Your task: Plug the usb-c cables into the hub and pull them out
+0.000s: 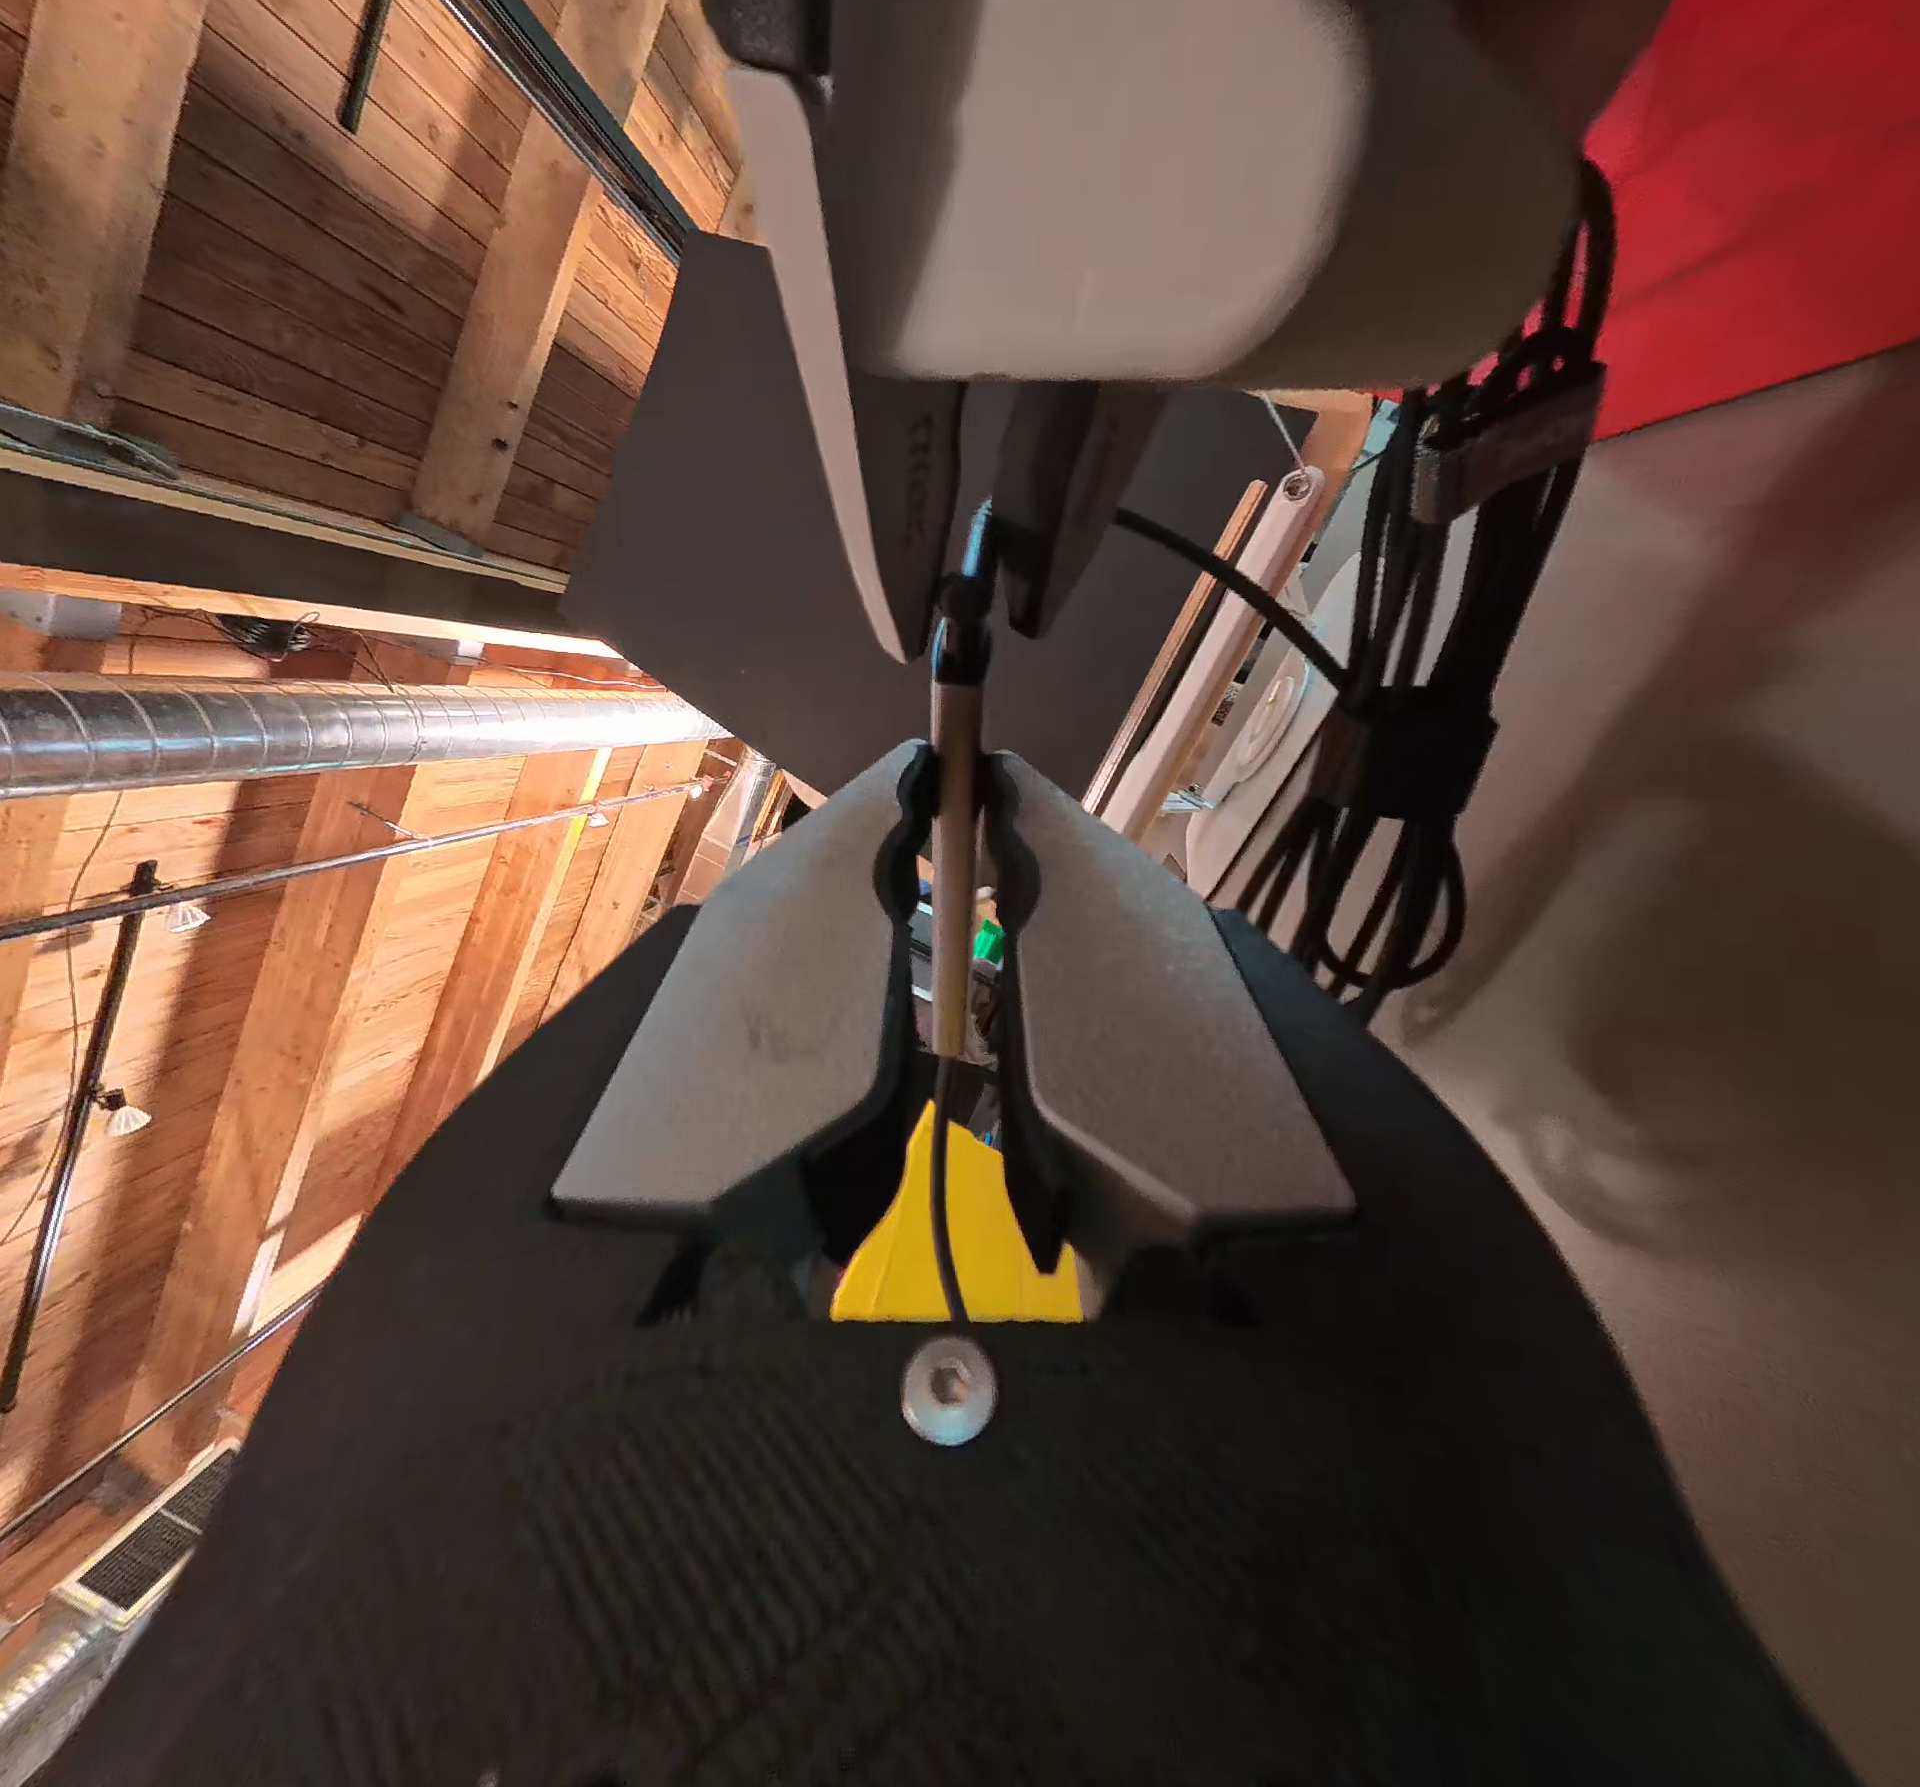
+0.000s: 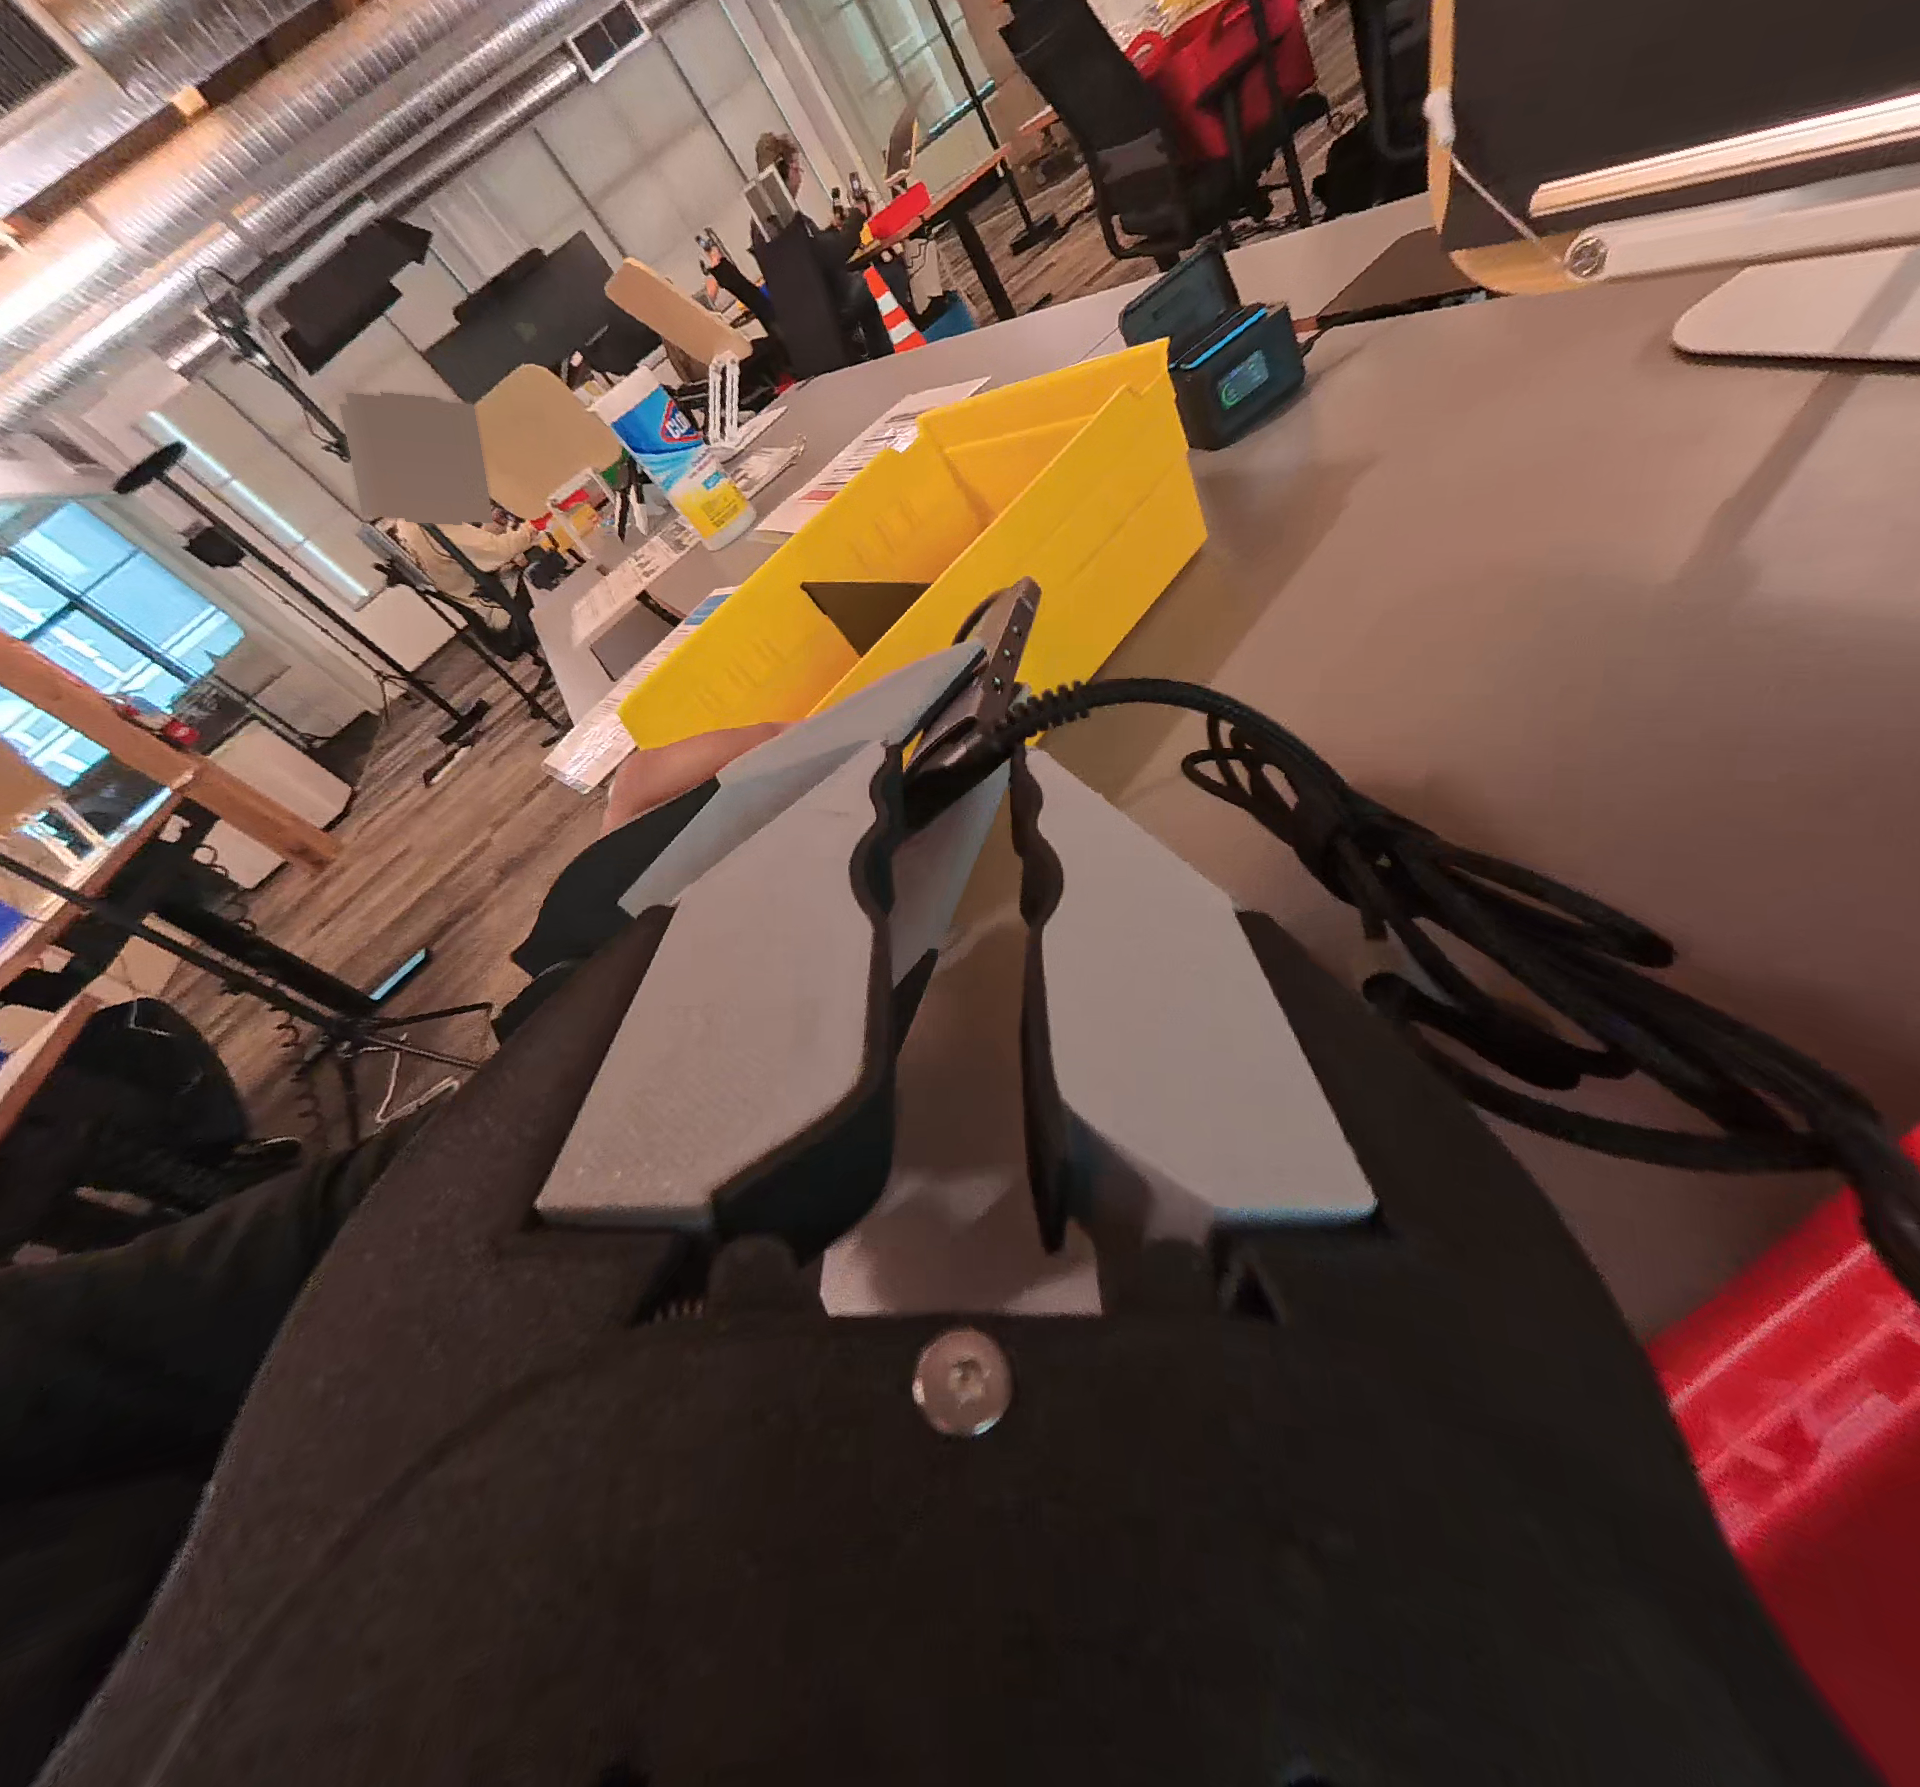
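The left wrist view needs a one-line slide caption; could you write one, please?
Left gripper clamps the slim hub edge-on while the right gripper brings a black cable to its end.

A white, blue and yellow wipes canister (image 2: 681,459), at ten o'clock from the yellow bin (image 2: 1039,511), carries a brand label. Printed paper sheets (image 2: 894,433) lie at eleven o'clock. The dark box (image 2: 1236,387) at two o'clock has a lit screen. The right gripper (image 1: 961,631) has a finger (image 1: 920,490) bearing what looks like embossed lettering.

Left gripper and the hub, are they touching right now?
Touching. The left wrist view shows the left gripper with both fingertips pressed against the thin silvery hub, no gap either side.
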The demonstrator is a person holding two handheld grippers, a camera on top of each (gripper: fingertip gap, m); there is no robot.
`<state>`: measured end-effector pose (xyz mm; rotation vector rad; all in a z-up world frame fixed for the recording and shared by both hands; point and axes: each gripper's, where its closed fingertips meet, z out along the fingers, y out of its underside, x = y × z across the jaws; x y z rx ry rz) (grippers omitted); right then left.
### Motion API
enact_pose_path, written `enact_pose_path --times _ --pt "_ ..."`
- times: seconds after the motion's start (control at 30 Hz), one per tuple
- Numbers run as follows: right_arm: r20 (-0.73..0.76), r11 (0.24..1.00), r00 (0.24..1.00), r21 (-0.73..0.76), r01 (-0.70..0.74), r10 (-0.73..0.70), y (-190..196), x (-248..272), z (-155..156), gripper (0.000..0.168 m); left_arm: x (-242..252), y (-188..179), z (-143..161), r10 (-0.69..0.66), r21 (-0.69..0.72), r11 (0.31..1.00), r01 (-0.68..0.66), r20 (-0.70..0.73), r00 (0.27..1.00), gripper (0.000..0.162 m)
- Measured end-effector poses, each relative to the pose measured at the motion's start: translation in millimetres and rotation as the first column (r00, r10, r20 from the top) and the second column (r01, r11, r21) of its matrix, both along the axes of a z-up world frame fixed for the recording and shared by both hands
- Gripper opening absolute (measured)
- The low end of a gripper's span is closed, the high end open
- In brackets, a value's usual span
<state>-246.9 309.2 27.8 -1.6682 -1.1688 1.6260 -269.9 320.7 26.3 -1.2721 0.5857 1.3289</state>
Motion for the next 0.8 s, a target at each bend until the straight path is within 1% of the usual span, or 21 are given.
enact_pose_path --times 0.13,0.2,0.27,0.37,0.47,0.53,0.57,0.63,0.7,0.8 --pt "0.046 0.998 0.998 -0.033 -0.046 0.048 -5.2 -2.7 -8.3 0.015 1.3 6.8 -5.1 0.009 -0.030 0.999 -0.011 -0.074 0.997 0.009" --pt "0.059 0.999 0.998 -0.022 -0.036 0.037 -3.2 -4.1 -8.0 0.015 1.7 9.1 -4.2 0.002 -0.042 0.999 -0.007 -0.104 0.995 0.009" --pt "0.074 0.999 0.996 -0.009 -0.046 0.046 -3.2 -5.4 -8.3 0.016 0.7 8.5 -2.3 -0.035 -0.055 0.998 0.031 -0.073 0.997 0.007" --pt "0.029 0.993 0.994 -0.058 -0.105 0.107 -7.8 -8.1 -1.1 0.014 -0.1 2.3 5.8 -0.051 -0.020 0.999 0.049 -0.087 0.995 0.007" --pt "0.037 0.979 0.986 -0.136 -0.154 0.160 -8.8 -11.6 0.1 0.011 -2.5 0.1 7.1 -0.045 -0.005 0.999 0.045 -0.088 0.995 0.007" --pt "0.046 0.975 0.986 -0.165 -0.148 0.158 -6.5 -14.6 -0.3 0.010 -3.8 1.1 5.8 -0.035 -0.013 0.999 0.034 -0.108 0.993 0.006" --pt "0.062 0.976 0.985 -0.157 -0.151 0.162 -5.9 -15.8 -2.1 0.009 -4.8 2.1 4.2 -0.041 -0.026 0.999 0.038 -0.103 0.994 0.006" --pt "0.154 0.970 0.961 -0.121 -0.212 0.230 -7.5 -14.5 -10.5 0.009 -6.1 3.0 0.2 -0.059 -0.055 0.997 0.053 -0.127 0.990 0.007" --pt "0.256 0.954 0.919 -0.092 -0.287 0.301 -7.9 -10.3 -18.6 0.008 -3.8 3.7 -4.8 -0.085 -0.086 0.994 0.071 -0.181 0.980 0.007" --pt "0.397 0.915 0.833 -0.053 -0.399 0.386 -9.9 -5.8 -27.7 0.005 -3.0 4.7 -10.9 -0.091 -0.111 0.991 0.070 -0.196 0.976 0.007"
